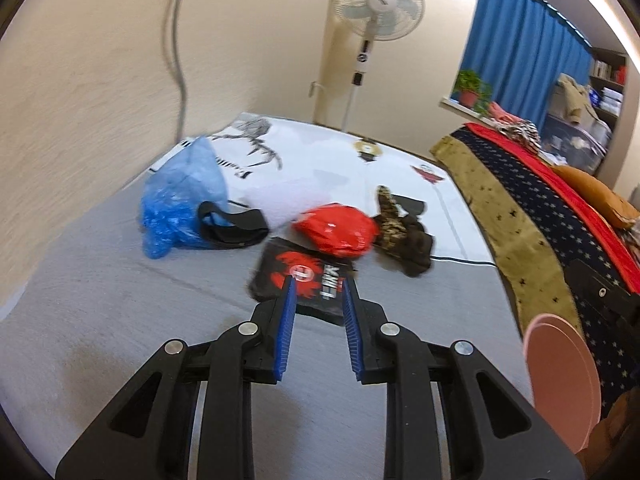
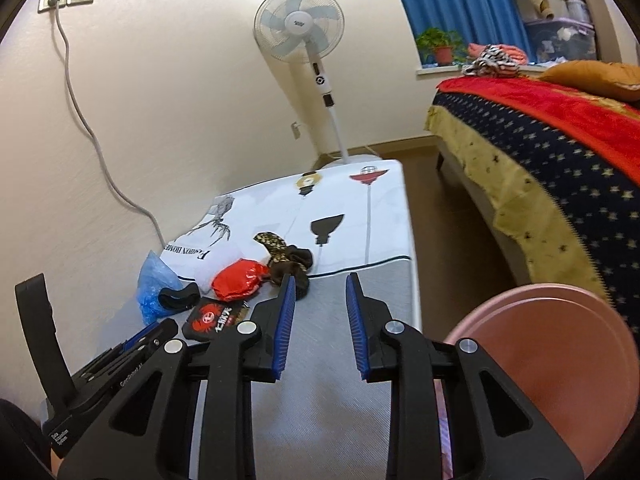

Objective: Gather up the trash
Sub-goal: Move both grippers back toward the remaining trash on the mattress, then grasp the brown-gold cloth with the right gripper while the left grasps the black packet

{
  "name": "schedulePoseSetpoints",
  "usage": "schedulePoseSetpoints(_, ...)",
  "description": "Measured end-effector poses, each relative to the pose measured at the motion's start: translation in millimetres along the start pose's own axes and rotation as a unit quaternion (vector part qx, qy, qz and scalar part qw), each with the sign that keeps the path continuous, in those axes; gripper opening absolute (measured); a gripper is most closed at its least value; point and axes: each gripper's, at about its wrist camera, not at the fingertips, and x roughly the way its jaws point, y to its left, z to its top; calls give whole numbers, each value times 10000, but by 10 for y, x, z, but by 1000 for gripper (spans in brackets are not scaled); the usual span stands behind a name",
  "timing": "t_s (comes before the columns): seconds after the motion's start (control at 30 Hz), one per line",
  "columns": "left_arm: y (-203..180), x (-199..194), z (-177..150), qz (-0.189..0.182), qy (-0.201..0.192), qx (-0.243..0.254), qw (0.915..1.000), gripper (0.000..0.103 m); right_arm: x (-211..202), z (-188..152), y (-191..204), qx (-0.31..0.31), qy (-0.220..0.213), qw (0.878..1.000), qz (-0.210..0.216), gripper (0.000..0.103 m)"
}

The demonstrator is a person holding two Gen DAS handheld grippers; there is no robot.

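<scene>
Trash lies on a grey and white mattress (image 1: 100, 288): a black snack packet with a red crab print (image 1: 300, 280), a crumpled red wrapper (image 1: 336, 230), a blue plastic bag (image 1: 180, 200) with a black band (image 1: 232, 226) beside it, and a brown patterned cloth (image 1: 400, 232). My left gripper (image 1: 319, 286) is open, its tips just above the near edge of the black packet. My right gripper (image 2: 320, 280) is open and empty, above the mattress (image 2: 352, 360) to the right of the pile. The red wrapper (image 2: 236, 280) and black packet (image 2: 212, 318) also show in the right wrist view.
A pink round bin (image 2: 548, 364) stands at the right of the mattress, also in the left wrist view (image 1: 560, 380). A bed with a starred blue and red cover (image 2: 560, 168) is further right. A standing fan (image 2: 304, 32) is at the far end. A cable (image 2: 88, 132) hangs on the wall.
</scene>
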Motion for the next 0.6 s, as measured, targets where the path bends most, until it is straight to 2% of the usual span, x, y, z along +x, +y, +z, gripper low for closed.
schedulePoseSetpoints(0.27,170,242,77,154,154,-202,9996,23,495,-19,128,-46,265,9994,202,27)
schedulePoseSetpoints(0.53,289,528,122,222,530,-458,9973,24,1018,-64,226,-168,766,9964,323,30)
schedulePoseSetpoints(0.6,307,554,129,243,559,-498,9969,24,1112,-60,244,-173,853,9956,347,36)
